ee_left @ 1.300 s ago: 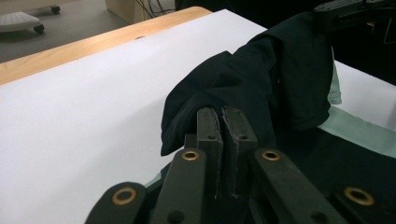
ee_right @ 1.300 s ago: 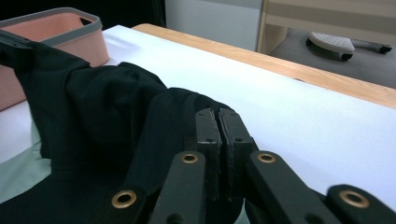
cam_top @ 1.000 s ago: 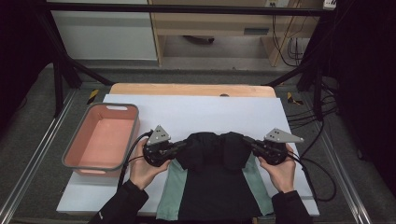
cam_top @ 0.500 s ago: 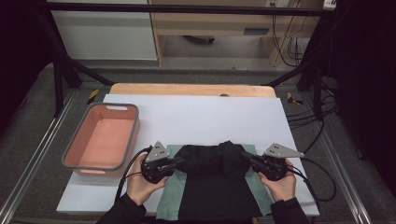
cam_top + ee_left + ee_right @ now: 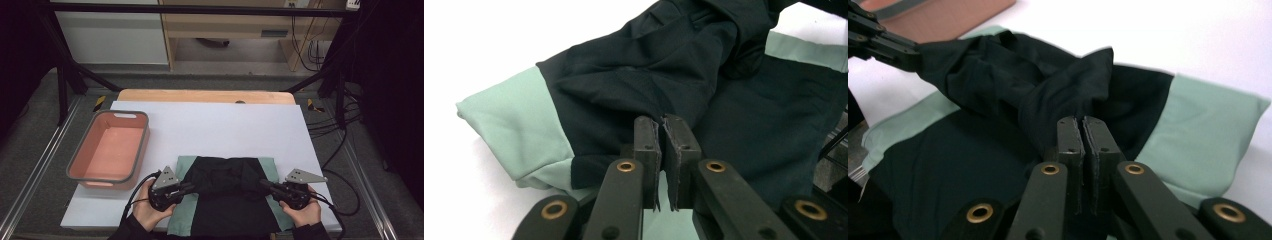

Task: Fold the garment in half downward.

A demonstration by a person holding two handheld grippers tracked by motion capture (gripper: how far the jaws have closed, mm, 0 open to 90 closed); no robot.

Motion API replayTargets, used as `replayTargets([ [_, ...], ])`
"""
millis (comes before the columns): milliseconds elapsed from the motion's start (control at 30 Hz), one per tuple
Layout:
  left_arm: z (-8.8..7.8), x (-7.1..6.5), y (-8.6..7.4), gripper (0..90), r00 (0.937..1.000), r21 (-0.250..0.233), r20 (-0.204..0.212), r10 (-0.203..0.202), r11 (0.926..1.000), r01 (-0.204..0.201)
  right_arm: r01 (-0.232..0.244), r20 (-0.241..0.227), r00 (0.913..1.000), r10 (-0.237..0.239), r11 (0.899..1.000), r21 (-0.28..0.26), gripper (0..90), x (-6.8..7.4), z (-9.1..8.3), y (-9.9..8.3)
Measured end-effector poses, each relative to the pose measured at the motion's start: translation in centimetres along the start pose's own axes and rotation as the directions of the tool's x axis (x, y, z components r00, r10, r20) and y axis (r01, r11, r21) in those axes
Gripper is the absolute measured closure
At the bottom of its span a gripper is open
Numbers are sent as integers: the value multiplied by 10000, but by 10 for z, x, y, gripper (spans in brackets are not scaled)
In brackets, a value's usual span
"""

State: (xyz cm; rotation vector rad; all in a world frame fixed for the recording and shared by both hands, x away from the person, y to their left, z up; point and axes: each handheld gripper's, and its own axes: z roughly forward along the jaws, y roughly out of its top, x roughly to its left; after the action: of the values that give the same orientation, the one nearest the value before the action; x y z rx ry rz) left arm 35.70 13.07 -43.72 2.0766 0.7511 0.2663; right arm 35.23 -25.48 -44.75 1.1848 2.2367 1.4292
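A black garment with mint-green side panels (image 5: 225,205) lies on the white sheet (image 5: 225,125) near the table's front edge. Its upper part is folded toward me, and that fold hangs stretched between the two grippers. My left gripper (image 5: 191,187) is shut on the left end of the black fold (image 5: 634,75), the fabric pinched at its tips (image 5: 666,122). My right gripper (image 5: 262,183) is shut on the right end (image 5: 998,75), pinched the same way (image 5: 1083,122). The left gripper (image 5: 883,42) also appears far off in the right gripper view, gripping the cloth.
A salmon-pink bin with a grey rim (image 5: 144,140) stands on the left of the sheet. A wooden board (image 5: 205,96) edges the sheet's far side. Cables (image 5: 330,125) trail on the right, beyond the table. Metal frame rails run along both sides.
Both hands have drawn back toward the front edge and lower, pulling the black fold over the lower part of the garment. The green panel edges now show beyond the fold.
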Motion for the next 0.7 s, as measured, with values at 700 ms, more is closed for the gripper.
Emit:
replayTargets([
  [700,3,-4,-14,817,9998,339,120,182,9993,-186,-237,574,9982,167,9921,1228,871,-11,-3,-22],
])
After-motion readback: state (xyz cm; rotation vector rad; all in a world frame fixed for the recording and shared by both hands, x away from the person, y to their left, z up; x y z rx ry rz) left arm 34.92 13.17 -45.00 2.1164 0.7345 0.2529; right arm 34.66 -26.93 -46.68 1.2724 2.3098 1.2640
